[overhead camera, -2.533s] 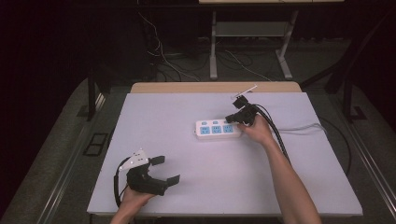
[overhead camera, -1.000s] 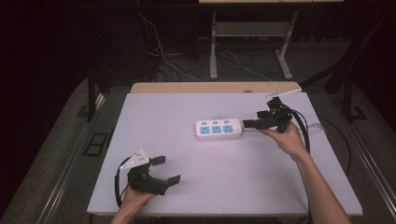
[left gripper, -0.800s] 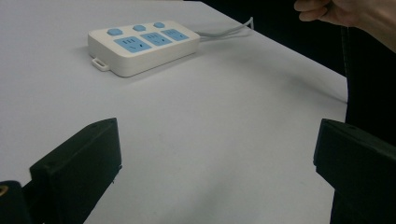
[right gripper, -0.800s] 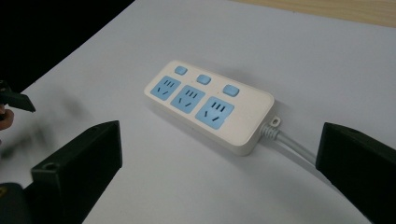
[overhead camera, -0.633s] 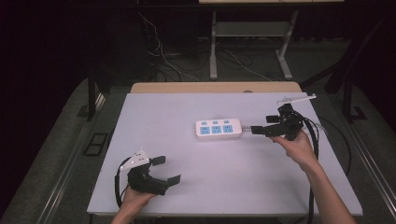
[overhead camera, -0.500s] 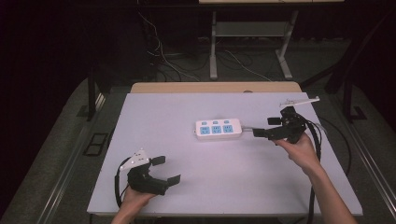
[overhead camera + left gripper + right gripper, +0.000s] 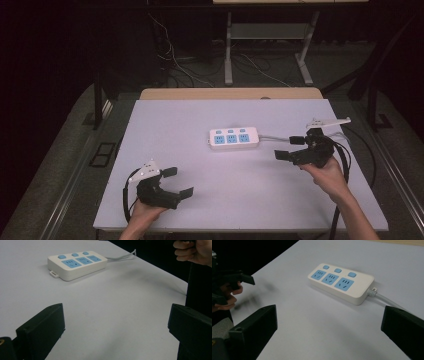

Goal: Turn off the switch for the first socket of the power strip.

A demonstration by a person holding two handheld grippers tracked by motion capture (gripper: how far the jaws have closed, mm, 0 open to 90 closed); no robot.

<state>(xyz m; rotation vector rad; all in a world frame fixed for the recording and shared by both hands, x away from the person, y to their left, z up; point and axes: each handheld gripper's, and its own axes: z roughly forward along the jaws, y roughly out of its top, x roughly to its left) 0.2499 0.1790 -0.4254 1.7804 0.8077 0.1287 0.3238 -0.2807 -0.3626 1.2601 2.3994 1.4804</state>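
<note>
Our right gripper (image 7: 289, 148) has pulled back from the strip (image 7: 234, 138), jaws open and empty. Our left gripper (image 7: 178, 182) waits, open too, so nothing is held.

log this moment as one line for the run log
left gripper: open, empty, near table edge | right gripper: open, empty, right of power strip | strip: mid-table, untouched, cord trailing right

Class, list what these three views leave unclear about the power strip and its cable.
- Power strip switch positions: too small in the high view, unclear in both gripper views.
- Cable far end: cut off behind the right claw's jaw in the right gripper view; lost behind the right claw in the high view.
</note>
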